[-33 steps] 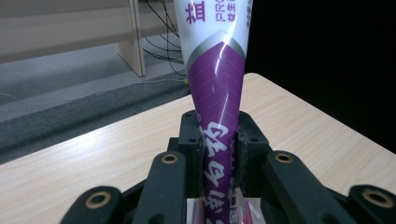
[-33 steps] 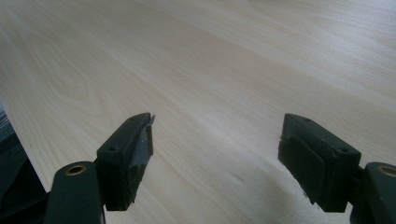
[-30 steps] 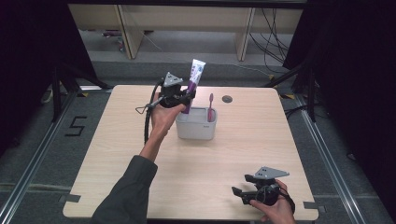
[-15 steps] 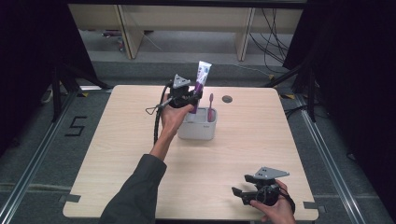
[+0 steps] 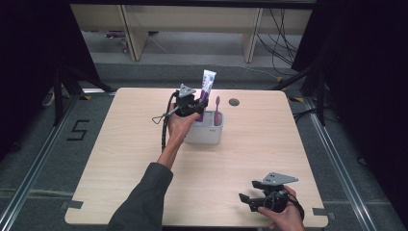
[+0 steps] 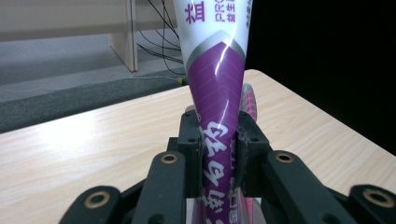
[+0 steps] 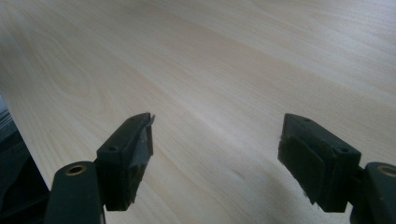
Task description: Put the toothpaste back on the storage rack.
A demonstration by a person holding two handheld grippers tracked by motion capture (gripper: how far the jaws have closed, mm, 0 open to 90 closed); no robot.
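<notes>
Near the front edge of the bench (image 5: pixel 125 144), the right hand-held gripper (image 5: pixel 246 199) rests with jaws wide apart. Farther back, the left hand-held gripper (image 5: pixel 201 103) squeezes a purple toothpaste tube (image 6: pixel 215 88) over the grey holder (image 5: pixel 204 134); its bottom end is hidden.

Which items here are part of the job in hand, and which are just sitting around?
In the job: toothpaste tube, clamped by the left gripper; white holder; pink toothbrush standing in it.
Idle: right gripper, open over bare table; table's cable grommet.
</notes>
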